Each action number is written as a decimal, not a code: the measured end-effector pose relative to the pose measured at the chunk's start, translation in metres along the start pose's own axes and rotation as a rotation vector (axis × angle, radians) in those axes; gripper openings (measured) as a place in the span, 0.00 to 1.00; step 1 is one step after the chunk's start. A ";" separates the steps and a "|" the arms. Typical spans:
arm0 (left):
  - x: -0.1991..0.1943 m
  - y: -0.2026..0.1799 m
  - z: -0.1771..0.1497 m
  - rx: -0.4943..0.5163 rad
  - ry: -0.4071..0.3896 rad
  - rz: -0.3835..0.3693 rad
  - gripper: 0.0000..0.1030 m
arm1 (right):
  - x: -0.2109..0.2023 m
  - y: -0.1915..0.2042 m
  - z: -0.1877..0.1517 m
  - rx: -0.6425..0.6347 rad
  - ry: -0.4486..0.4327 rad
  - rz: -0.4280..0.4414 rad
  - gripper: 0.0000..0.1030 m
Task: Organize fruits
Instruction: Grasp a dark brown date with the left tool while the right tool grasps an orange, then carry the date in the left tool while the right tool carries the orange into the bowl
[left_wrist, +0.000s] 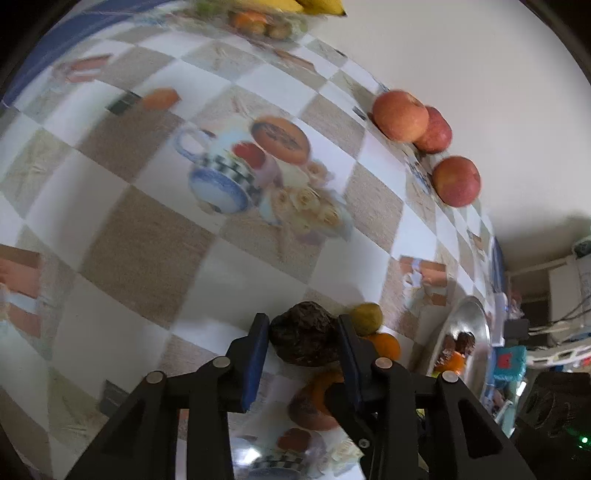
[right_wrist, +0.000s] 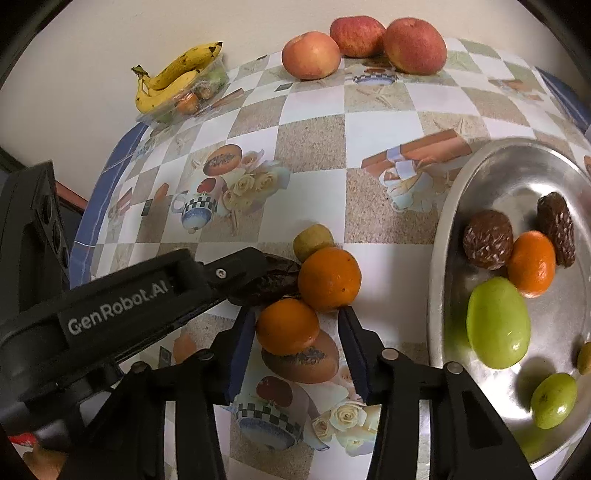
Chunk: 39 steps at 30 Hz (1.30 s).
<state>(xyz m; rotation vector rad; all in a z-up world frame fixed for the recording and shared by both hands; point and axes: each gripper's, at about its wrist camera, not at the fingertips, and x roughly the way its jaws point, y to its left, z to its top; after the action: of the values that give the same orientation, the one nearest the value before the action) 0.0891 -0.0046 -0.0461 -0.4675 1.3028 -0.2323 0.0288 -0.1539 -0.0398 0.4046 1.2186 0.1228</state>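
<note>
- Dark brown wrinkled dried fruit (left_wrist: 304, 339) sits between the blue pads of the left gripper (left_wrist: 303, 349); pads look closed against its sides, so held. Also seen from the right wrist view, poking past the left gripper's black finger, touching the orange pile.
- Probably light, leathery, slightly squashy; ridged skin should give grip, not slippery. Best held across the fat middle, gentle squeeze only.
- Right gripper (right_wrist: 295, 345) jaws open, straddling the nearer small glossy orange mandarin (right_wrist: 287, 326), no pad contact visible.
- Mandarin likely light, round, smooth peel, prone to rolling; should be taken across the widest part, soft enough to bruise if crushed.
- Second, larger orange mandarin (right_wrist: 329, 278) touching both the nearer one and the dark fruit; small yellow-green round fruit (right_wrist: 313, 240) just behind. Tight cluster, so lifting one may well nudge the rest.
- Round shiny metal plate (right_wrist: 480, 177) to the right, already holding two brown scaly fruits, one mandarin, several green fruits; free space near the rim.
- Three red-yellow apples (right_wrist: 364, 44) at the far table edge by the wall, well apart.
- Yellow spotted bananas (right_wrist: 173, 75) on a clear plastic tray at the far left corner.
- Checked printed tablecloth (right_wrist: 314, 147) beneath everything; left gripper's body crosses the right one's approach side.
</note>
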 end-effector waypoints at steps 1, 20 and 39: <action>-0.004 0.002 0.002 -0.002 -0.015 0.019 0.38 | 0.000 -0.001 0.000 0.007 0.003 0.010 0.44; -0.019 0.024 0.009 -0.080 -0.079 0.054 0.38 | -0.014 0.002 0.004 0.014 -0.036 0.056 0.36; -0.029 -0.091 -0.038 0.264 -0.047 -0.099 0.38 | -0.113 -0.127 0.011 0.306 -0.259 -0.257 0.36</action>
<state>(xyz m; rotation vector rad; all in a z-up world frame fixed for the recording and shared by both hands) 0.0535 -0.0804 0.0135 -0.3108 1.1840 -0.4667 -0.0157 -0.3085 0.0167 0.5085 1.0231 -0.3319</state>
